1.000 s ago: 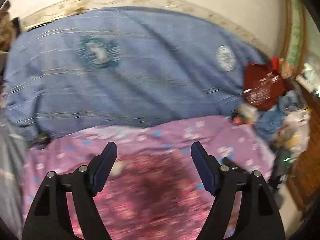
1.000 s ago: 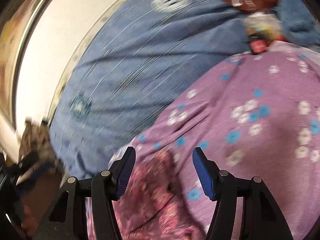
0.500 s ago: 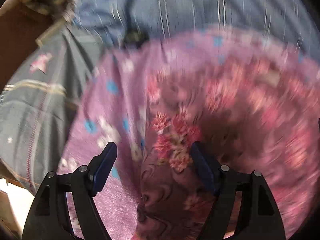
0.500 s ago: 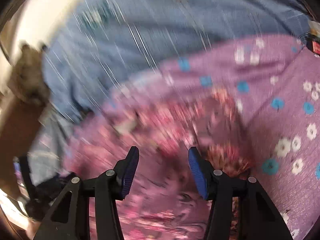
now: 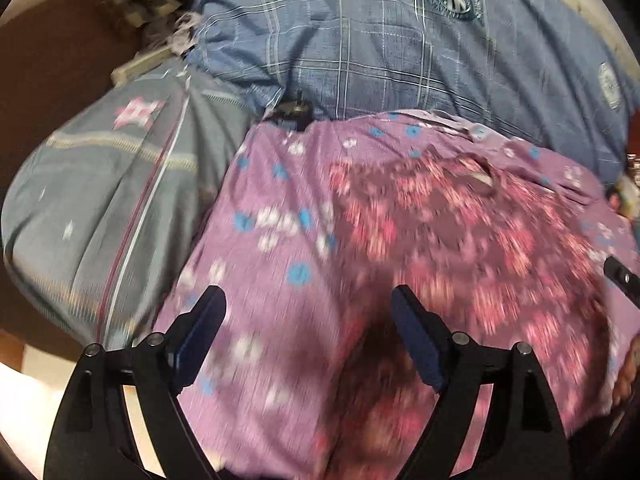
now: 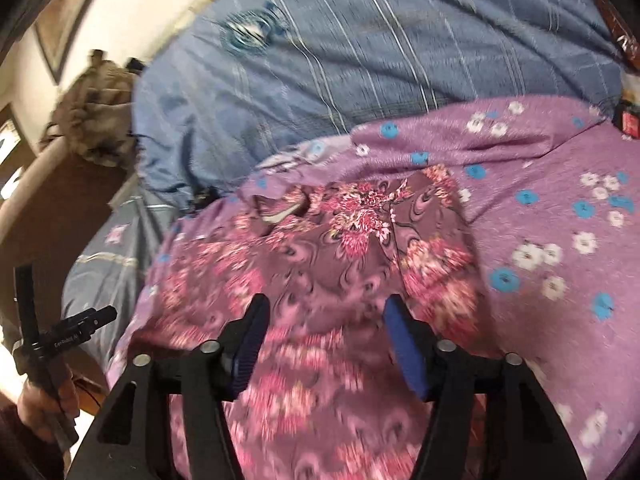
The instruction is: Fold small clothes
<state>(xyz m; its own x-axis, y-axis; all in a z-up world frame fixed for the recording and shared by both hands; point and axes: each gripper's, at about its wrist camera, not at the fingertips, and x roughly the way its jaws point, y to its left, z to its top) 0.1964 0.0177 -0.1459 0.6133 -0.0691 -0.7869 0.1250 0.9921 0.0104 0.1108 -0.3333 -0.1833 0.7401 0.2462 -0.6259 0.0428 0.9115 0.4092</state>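
Observation:
A small maroon garment with pink flowers (image 5: 460, 240) (image 6: 340, 256) lies spread on a purple flowered sheet (image 5: 272, 208) (image 6: 560, 208), its neck opening at the far end. My left gripper (image 5: 308, 320) hovers over the garment's near left edge, its jaws opening, with only cloth below and nothing pinched. My right gripper (image 6: 324, 328) hangs above the garment's near middle, jaws also opening, and no cloth sits between the pads. The person's hand with the left gripper's handle (image 6: 44, 360) shows at the left edge of the right wrist view.
A blue checked quilt (image 5: 400, 40) (image 6: 360, 40) is bunched behind the purple sheet. A grey-blue striped pillow (image 5: 104, 208) lies to the left. A small dark object (image 5: 292, 110) sits at the sheet's far edge. A red item (image 6: 630, 126) lies at the right.
Both grippers swung left and down from facing the quilt to hanging over the flowered garment. The left jaws have spread wider; the right jaws narrowed, then widened again.

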